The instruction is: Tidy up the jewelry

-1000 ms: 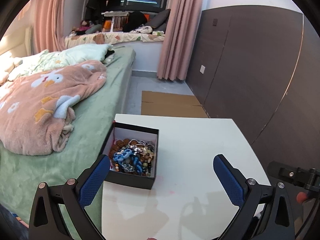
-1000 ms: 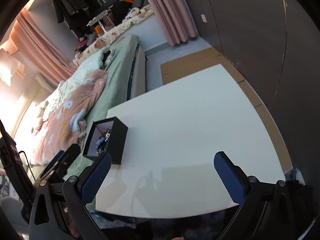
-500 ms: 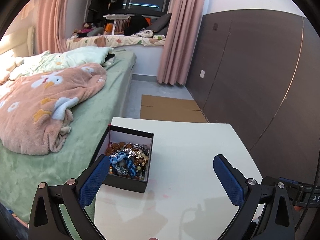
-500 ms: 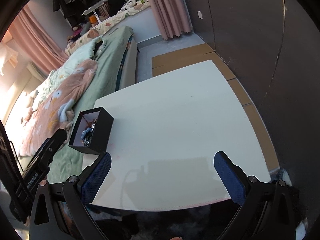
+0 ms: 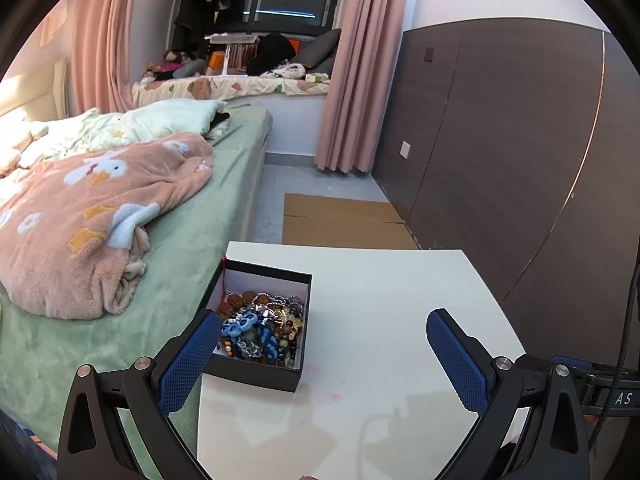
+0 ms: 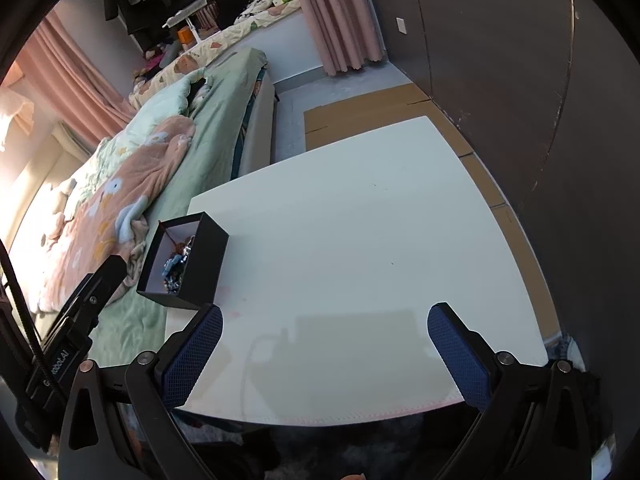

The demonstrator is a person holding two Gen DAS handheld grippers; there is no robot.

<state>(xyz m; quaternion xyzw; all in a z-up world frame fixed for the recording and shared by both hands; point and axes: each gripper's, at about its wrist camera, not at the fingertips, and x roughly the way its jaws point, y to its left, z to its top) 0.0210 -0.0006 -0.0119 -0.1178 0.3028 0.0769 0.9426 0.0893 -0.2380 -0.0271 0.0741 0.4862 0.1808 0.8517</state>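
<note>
— Where does the jewelry sit?
— In the black box [image 5: 260, 336] at the left edge of the white counter [image 5: 392, 300], a tangle of beads and blue pieces [image 5: 260, 328]. The left gripper [image 5: 324, 356] has its jaws wide apart and empty; the box lies just ahead of its left jaw.
— And the other one?
— The right gripper [image 6: 326, 354] — jaws spread as well, holding nothing — hangs over bare counter, the box ahead and left of its left jaw. Left of the counter is a bed [image 5: 180, 240].
</note>
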